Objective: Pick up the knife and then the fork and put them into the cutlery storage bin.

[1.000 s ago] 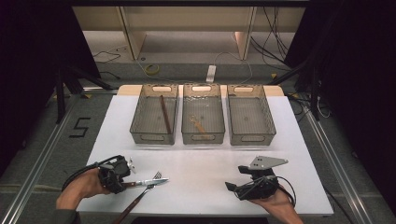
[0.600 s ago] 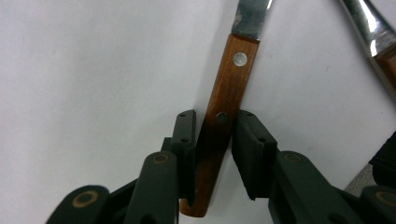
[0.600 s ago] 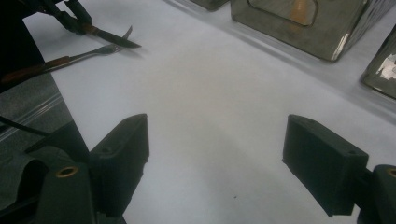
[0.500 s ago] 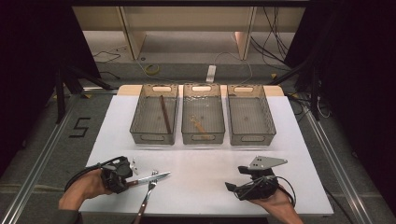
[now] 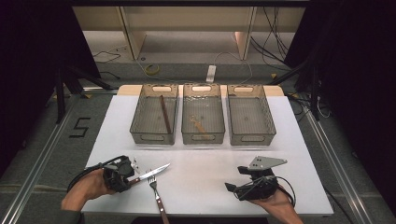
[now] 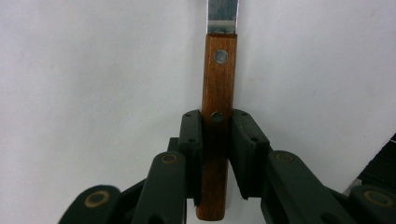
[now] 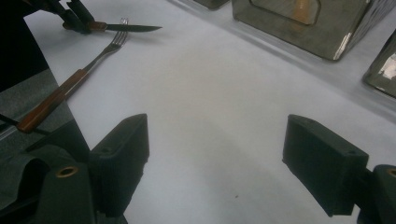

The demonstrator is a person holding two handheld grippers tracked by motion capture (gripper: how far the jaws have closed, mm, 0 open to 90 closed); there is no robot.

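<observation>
**Knife gripped by its wooden handle at the table's near-left**

The left gripper has just been closing, and its pads now clasp the knife by the wooden handle, blade pointing towards 2 o'clock. The knife looks light, stiff and narrow; the riveted wood likely gives better purchase than the slick steel blade, though a grip this far back may let the blade droop. A fork lies touching or just under the blade, at 5 o'clock from it. Three trays stand well apart at 12 o'clock. The right gripper rests with jaws wide apart, holding nothing.
</observation>
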